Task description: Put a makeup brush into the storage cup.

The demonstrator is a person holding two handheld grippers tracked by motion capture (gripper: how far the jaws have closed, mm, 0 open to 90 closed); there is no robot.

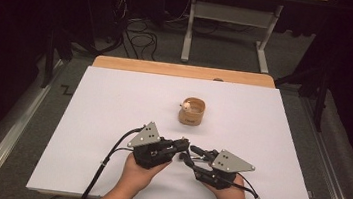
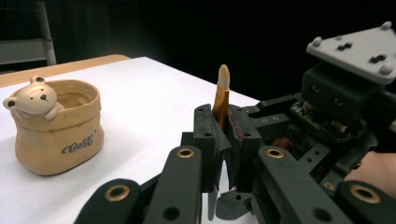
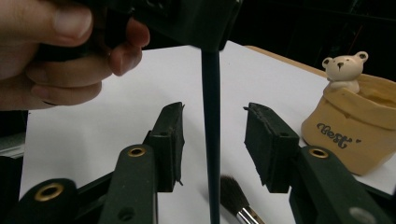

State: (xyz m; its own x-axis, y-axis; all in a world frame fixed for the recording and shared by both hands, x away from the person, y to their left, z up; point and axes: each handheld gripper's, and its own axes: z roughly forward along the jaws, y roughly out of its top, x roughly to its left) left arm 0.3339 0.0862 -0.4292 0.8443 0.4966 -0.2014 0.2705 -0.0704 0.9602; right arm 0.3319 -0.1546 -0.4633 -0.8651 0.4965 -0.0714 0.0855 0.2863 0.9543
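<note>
Now left gripper (image 2: 223,140) jaws pinching brush (image 2: 221,95) upright, tip upward; right gripper (image 3: 212,140) jaws spread around handle.

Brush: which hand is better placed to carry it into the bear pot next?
Left, probably. The left gripper is shut on the brush, while the right gripper has its jaws open either side of it, not touching.

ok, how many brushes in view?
2. One brush clamped in the left gripper; another brush lying on the table under the right gripper. The bear pot may hide more.
</note>
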